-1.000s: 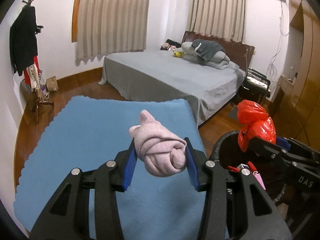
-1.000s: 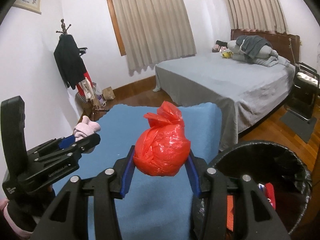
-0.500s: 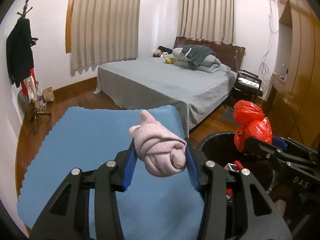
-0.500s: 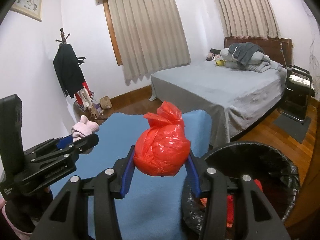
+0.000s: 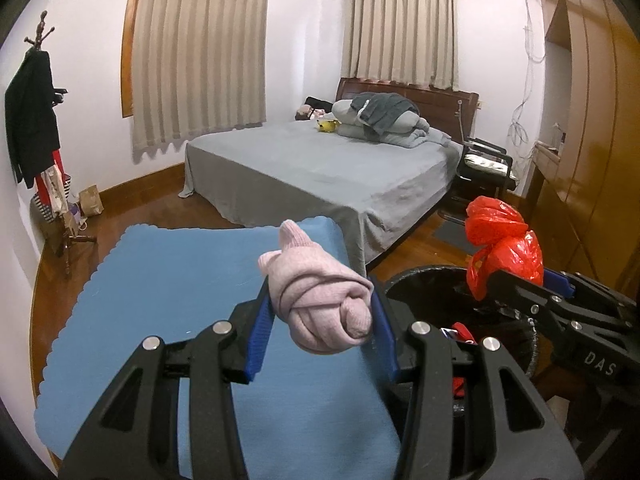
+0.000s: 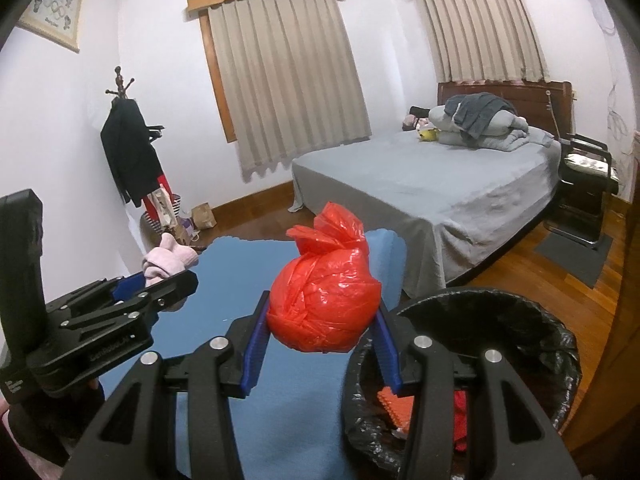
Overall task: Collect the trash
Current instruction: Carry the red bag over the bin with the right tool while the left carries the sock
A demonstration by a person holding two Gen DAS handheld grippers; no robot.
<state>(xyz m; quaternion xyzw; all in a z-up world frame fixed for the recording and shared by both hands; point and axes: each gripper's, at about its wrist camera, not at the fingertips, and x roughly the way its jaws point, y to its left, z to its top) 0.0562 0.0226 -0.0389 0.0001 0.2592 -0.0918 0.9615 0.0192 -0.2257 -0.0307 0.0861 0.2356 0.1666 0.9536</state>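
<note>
My left gripper (image 5: 320,332) is shut on a knotted pink cloth bundle (image 5: 320,304), held above the blue mat (image 5: 160,300). Its blue pads press the bundle's sides. My right gripper (image 6: 320,332) is shut on a tied red plastic bag (image 6: 324,304), held over the mat's right edge beside the bin. A black-lined trash bin (image 6: 480,320) stands to the right, with red and orange scraps inside. In the left wrist view the red bag (image 5: 504,248) and the right gripper (image 5: 520,280) hang over the bin (image 5: 424,284). In the right wrist view the pink bundle (image 6: 168,260) shows at the left.
A bed with a grey sheet (image 5: 320,168) fills the room behind the mat. A coat stand with dark clothes (image 6: 128,152) is at the left wall, a black chair (image 6: 588,184) by the bed, and a wooden wardrobe (image 5: 592,140) on the right. The floor is wood.
Both grippers have shifted right and slightly up with their loads. The bin has come further into both views and the bed sits lower in the picture. The grips are unchanged.
</note>
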